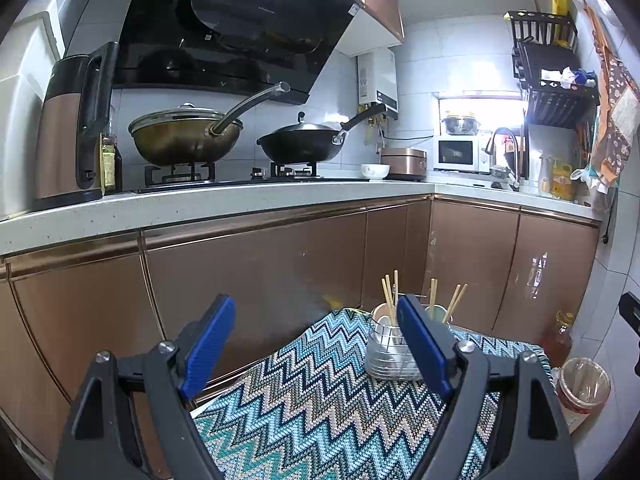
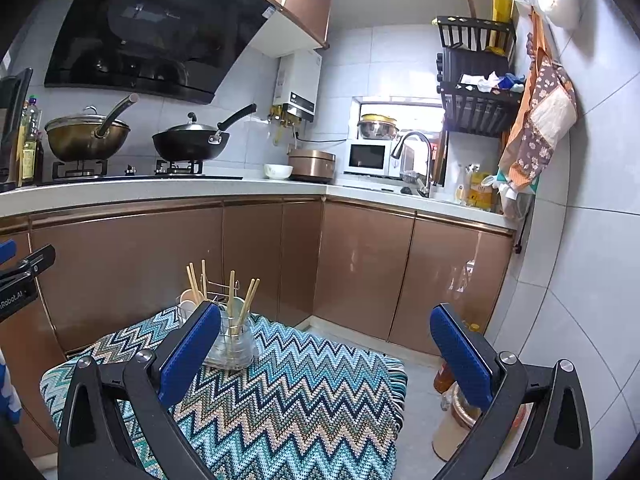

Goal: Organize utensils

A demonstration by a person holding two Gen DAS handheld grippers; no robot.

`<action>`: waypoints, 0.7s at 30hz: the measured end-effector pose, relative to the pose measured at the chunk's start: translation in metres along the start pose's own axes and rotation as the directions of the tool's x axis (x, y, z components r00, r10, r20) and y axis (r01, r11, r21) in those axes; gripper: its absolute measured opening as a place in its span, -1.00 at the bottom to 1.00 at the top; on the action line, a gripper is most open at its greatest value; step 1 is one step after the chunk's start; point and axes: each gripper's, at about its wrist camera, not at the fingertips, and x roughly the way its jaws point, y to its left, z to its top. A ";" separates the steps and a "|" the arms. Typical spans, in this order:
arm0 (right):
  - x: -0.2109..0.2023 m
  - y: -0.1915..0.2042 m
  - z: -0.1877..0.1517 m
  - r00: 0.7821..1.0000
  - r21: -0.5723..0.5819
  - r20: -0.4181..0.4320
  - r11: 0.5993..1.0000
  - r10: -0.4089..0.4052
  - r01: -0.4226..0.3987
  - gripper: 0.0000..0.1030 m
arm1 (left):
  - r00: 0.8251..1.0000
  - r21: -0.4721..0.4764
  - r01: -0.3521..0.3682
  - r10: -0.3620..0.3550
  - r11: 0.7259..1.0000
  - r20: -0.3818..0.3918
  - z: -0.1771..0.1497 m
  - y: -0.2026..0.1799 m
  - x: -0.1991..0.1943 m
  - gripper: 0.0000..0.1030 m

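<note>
A clear utensil holder (image 1: 388, 356) with a wire frame stands at the far end of a small table under a zigzag cloth (image 1: 312, 400). Several wooden chopsticks (image 1: 388, 296) and a white spoon (image 1: 385, 322) stand in it. It also shows in the right wrist view (image 2: 234, 344), with chopsticks (image 2: 232, 300) upright. My left gripper (image 1: 316, 344) is open and empty, held above the cloth short of the holder. My right gripper (image 2: 326, 352) is open and empty, above the cloth to the right of the holder.
Brown cabinets (image 1: 260, 280) and a white counter (image 1: 200, 204) run behind the table, with two woks (image 1: 188, 140) on the stove. An oil bottle (image 1: 558, 336) and a lined bin (image 1: 584, 384) stand on the floor at right. The tiled wall (image 2: 580, 280) is close on the right.
</note>
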 end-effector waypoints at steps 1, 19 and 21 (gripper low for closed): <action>-0.001 0.000 0.000 1.000 -0.001 0.001 1.000 0.000 0.000 1.00 | 1.000 0.001 0.000 0.000 1.000 0.001 0.000 0.000 -0.001 0.59; 0.005 0.005 -0.002 1.000 -0.013 -0.009 1.000 -0.007 0.007 1.00 | 0.999 0.002 -0.018 0.018 1.000 -0.028 -0.005 0.000 0.007 0.59; 0.005 0.004 -0.003 1.000 -0.013 -0.013 1.000 -0.009 0.008 1.00 | 0.999 0.006 -0.015 0.015 1.000 -0.030 -0.006 -0.001 0.008 0.59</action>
